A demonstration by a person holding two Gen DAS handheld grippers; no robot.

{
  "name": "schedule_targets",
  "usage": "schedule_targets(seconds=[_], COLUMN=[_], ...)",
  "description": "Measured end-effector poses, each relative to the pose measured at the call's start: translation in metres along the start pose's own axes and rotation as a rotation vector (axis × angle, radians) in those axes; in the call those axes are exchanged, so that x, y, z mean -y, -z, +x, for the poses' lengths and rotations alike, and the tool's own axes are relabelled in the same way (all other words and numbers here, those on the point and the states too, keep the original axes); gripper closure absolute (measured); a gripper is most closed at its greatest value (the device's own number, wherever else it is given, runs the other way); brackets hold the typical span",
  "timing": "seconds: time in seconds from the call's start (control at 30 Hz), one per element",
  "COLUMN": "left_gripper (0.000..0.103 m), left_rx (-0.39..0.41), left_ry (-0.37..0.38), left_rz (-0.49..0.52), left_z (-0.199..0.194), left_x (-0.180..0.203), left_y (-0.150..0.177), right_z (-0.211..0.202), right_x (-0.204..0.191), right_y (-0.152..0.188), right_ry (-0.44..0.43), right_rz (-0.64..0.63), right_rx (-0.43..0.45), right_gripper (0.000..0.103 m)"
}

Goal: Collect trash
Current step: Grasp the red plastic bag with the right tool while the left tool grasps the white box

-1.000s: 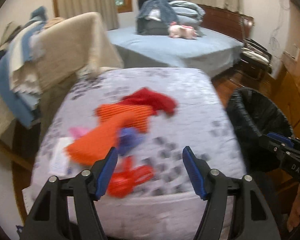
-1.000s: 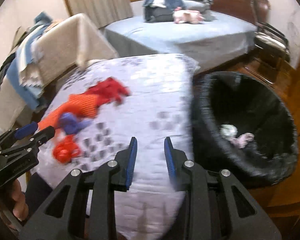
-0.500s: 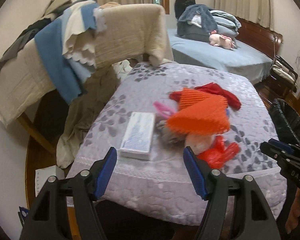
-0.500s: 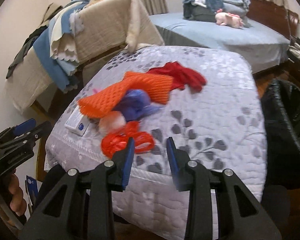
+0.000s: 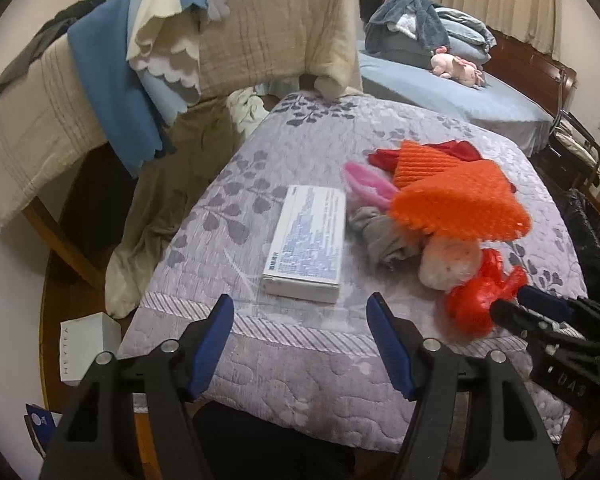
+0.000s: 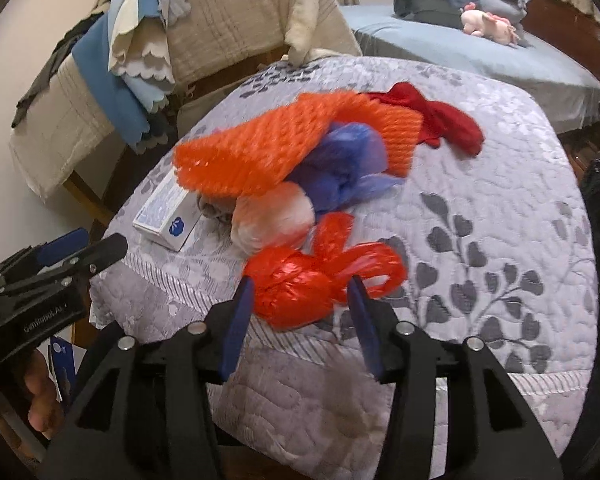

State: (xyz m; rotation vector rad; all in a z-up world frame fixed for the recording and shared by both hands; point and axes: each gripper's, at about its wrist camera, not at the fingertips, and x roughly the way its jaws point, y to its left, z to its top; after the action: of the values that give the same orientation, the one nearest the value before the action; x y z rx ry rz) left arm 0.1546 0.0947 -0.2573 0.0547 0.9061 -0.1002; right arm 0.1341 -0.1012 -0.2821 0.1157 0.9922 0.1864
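A pile of trash lies on the grey leaf-patterned quilt (image 5: 300, 136): a red plastic bag (image 6: 300, 284), an orange foam net (image 6: 268, 152), a blue plastic bag (image 6: 340, 164), a pale wad (image 6: 272, 220) and a white printed box (image 5: 308, 244). My right gripper (image 6: 300, 312) hovers low over the quilt's near edge. Its jaws are opening and the red bag sits between the fingertips, with no pad pressing on it. My left gripper (image 5: 300, 344) is open with nothing in it, just short of the white box. The right gripper's tips (image 5: 540, 308) show beside the red bag (image 5: 480, 296).
A black-lined trash bin (image 5: 592, 232) stands to the right of the quilt. A red cloth (image 6: 440, 120) lies behind the pile. A rack draped with beige and blue blankets (image 5: 140, 72) is on the left, and a small white box (image 5: 88, 348) sits on the floor.
Both views have swung from the bin side to the trash pile and come lower and closer. The right jaws have widened around the red bag. The left jaws stayed equally wide.
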Motion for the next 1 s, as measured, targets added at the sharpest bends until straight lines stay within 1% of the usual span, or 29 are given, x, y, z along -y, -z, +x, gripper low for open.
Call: schedule_targets(seconds=[0.1,0.17,0.2,0.3,0.33,0.4,0.47,0.53,0.77,0.83,0.87,0.9,1.0], left_gripper=[0.035,0.035,0.035,0.035,0.035,0.035,0.035,0.035,0.035,0.037,0.044,0.048,0.048], left_rx=[-0.015,-0.026,-0.030,-0.041,-0.043,-0.052,-0.059,-0.066,-0.099,-0.102,-0.103,-0.109,-0.097], left_ry=[0.003,0.009,0.011,0.019,0.022,0.025,0.026,0.027,0.019,0.020,0.023,0.032,0.048], left_rz=[-0.010,-0.015,-0.015,-0.016,-0.018,-0.019,-0.021,-0.022,-0.007,-0.004,-0.002,-0.002,-0.007], left_z=[0.010,0.017,0.020,0.028,0.030,0.036,0.040,0.045,0.060,0.062,0.063,0.064,0.060], left_x=[-0.005,-0.005,-0.004,-0.003,-0.003,-0.003,-0.003,-0.003,-0.001,-0.001,-0.001,-0.001,-0.001], left_y=[-0.002,-0.002,-0.003,-0.004,-0.004,-0.005,-0.007,-0.008,-0.012,-0.013,-0.013,-0.014,-0.016], right_z=[0.014,0.020,0.021,0.019,0.018,0.015,0.013,0.015,0.016,0.016,0.015,0.014,0.008], right_x=[-0.002,-0.001,0.000,0.003,0.005,0.010,0.016,0.022,0.022,0.023,0.023,0.024,0.025], right_y=[-0.002,-0.006,-0.007,-0.012,-0.014,-0.016,-0.019,-0.020,-0.020,-0.020,-0.020,-0.020,-0.020], right_ry=[-0.003,-0.019,-0.028,-0.051,-0.055,-0.058,-0.055,-0.064,-0.063,-0.066,-0.067,-0.068,-0.067], right_rz=[-0.005,-0.006,-0.006,-0.007,-0.003,0.008,0.026,0.046,0.043,0.047,0.047,0.049,0.053], right_rx=[-0.026,-0.040,-0.042,-0.036,-0.035,-0.025,-0.019,-0.032,-0.030,-0.031,-0.031,-0.031,-0.025], right_gripper=[0.055,0.062,0.069,0.081,0.084,0.087,0.087,0.087,0.087,0.087,0.087,0.087,0.087])
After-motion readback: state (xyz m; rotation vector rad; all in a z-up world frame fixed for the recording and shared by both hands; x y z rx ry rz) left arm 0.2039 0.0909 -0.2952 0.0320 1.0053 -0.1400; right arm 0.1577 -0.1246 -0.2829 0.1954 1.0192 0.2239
